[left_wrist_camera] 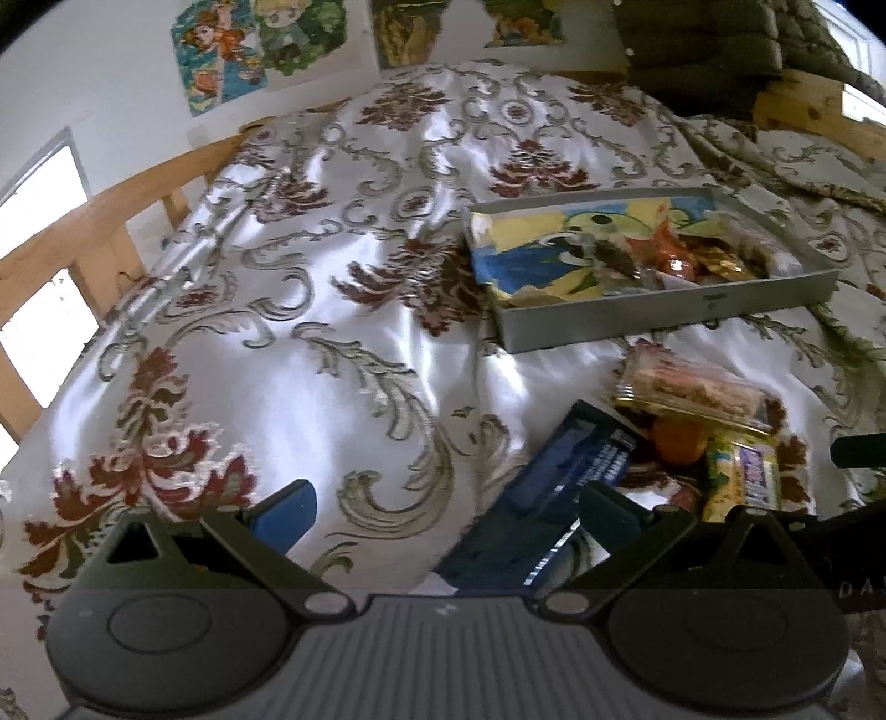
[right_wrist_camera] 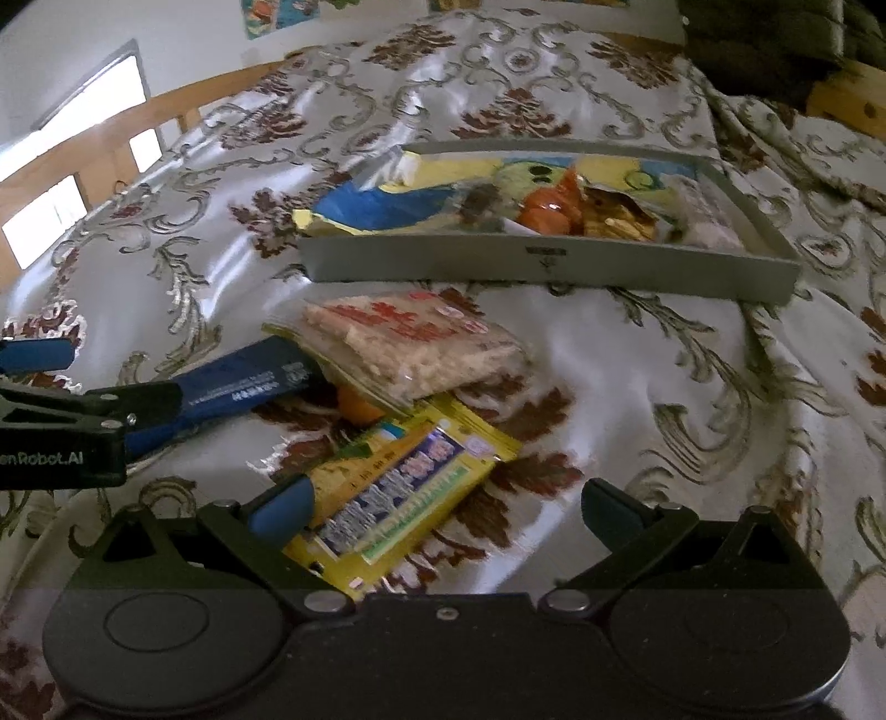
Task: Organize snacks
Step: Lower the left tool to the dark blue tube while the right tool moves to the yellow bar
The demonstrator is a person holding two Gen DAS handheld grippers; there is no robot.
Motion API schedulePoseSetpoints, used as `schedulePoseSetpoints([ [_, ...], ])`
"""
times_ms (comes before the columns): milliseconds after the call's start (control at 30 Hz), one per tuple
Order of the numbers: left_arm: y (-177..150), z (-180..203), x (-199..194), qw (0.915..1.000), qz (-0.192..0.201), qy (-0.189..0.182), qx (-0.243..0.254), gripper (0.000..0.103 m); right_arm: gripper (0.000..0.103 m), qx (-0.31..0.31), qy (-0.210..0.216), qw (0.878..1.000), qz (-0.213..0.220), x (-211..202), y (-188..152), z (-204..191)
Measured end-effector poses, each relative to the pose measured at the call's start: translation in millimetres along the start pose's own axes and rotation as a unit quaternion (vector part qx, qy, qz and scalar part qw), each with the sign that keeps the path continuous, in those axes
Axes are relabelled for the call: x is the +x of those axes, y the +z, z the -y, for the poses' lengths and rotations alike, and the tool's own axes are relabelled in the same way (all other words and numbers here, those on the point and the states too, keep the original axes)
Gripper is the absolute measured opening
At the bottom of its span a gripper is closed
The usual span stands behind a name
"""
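My left gripper (left_wrist_camera: pixel 443 509) is open low over the bedspread. A dark blue snack packet (left_wrist_camera: pixel 554 487) lies between its fingers, close to the right one. My right gripper (right_wrist_camera: pixel 446 509) is also open, with a yellow packet (right_wrist_camera: pixel 398 498) lying flat between its fingers, near the left pad. A clear pack of crackers (right_wrist_camera: pixel 421 343) rests on top of an orange round snack (right_wrist_camera: pixel 357 407). Beyond the pile stands a grey tray (right_wrist_camera: pixel 554 266), lined with colourful paper and holding orange-wrapped sweets (right_wrist_camera: pixel 548 213) and other packs. In the right wrist view, the left gripper (right_wrist_camera: pixel 122 376) straddles the blue packet (right_wrist_camera: pixel 243 376).
Everything lies on a shiny white bedspread (left_wrist_camera: pixel 310 354) with a red and grey floral pattern, wrinkled in places. A wooden bed rail (left_wrist_camera: pixel 83 232) runs along the left edge. Dark folded bedding (left_wrist_camera: pixel 698 50) sits at the far right. Posters (left_wrist_camera: pixel 255 50) hang on the wall.
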State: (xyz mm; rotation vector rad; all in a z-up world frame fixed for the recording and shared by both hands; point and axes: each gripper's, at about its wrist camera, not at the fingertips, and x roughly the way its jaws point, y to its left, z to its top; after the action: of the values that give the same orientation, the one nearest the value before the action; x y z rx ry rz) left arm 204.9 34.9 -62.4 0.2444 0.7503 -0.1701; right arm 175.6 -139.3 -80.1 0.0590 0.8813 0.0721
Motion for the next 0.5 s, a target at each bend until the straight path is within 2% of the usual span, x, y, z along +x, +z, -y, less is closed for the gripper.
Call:
schedulePoseSetpoints([
  [100, -1, 5, 5, 0.9997, -0.011, -0.017, 0.013, 0.103, 0.102, 0.02, -0.004, 1.0, -0.014, -3, -4, 9],
  [233, -2, 14, 7, 0.999, -0.005, -0.018, 0.04, 0.102, 0.102, 0.049, 0.001, 0.998, -0.029, -6, -7, 21],
  [367, 1, 19, 9, 0.9982, 0.002, -0.028, 0.053, 0.098, 0.101, 0.076, 0.03, 0.997, -0.017, -9, -5, 25],
  [500, 1, 17, 17, 0.9977, -0.012, -0.031, 0.058, 0.09, 0.102, 0.069, 0.058, 0.996, 0.001, -2, 5, 14],
])
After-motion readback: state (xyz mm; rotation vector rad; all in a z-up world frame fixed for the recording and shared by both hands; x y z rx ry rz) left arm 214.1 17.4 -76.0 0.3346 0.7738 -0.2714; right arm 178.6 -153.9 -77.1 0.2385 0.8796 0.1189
